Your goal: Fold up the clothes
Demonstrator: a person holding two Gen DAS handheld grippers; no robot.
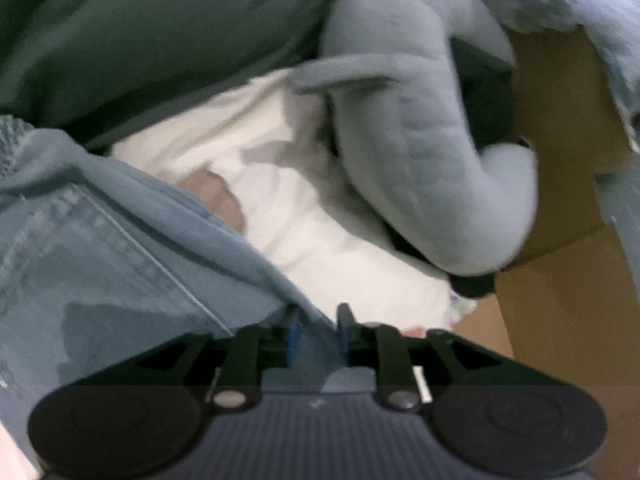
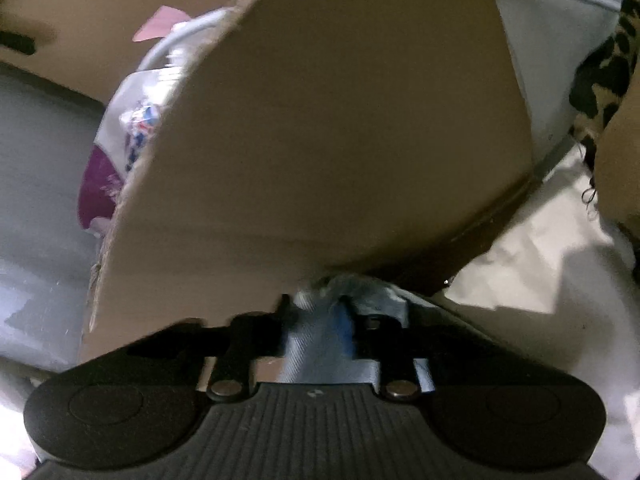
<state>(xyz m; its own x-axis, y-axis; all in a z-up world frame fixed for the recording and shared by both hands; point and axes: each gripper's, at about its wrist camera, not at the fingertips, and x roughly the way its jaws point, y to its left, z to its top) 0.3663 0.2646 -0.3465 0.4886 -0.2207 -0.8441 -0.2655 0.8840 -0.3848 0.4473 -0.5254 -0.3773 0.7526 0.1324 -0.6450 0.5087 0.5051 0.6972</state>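
Observation:
A pair of faded blue jeans (image 1: 100,240) fills the lower left of the left wrist view, and my left gripper (image 1: 316,328) is shut on its edge. Behind the denim lie a white garment (image 1: 280,184), a dark green garment (image 1: 140,40) and a pale blue fleece piece (image 1: 420,140). In the right wrist view my right gripper (image 2: 320,312) is shut on a bunched strip of the same blue jeans (image 2: 320,344), close under a cardboard flap (image 2: 320,120). The fingertips of both grippers are mostly hidden by the cloth.
A cardboard box (image 1: 560,240) stands at the right of the left wrist view. In the right wrist view there are a white cloth (image 2: 540,280), a leopard-print fabric (image 2: 608,72), a printed white and purple item (image 2: 120,152) and a grey surface (image 2: 36,200).

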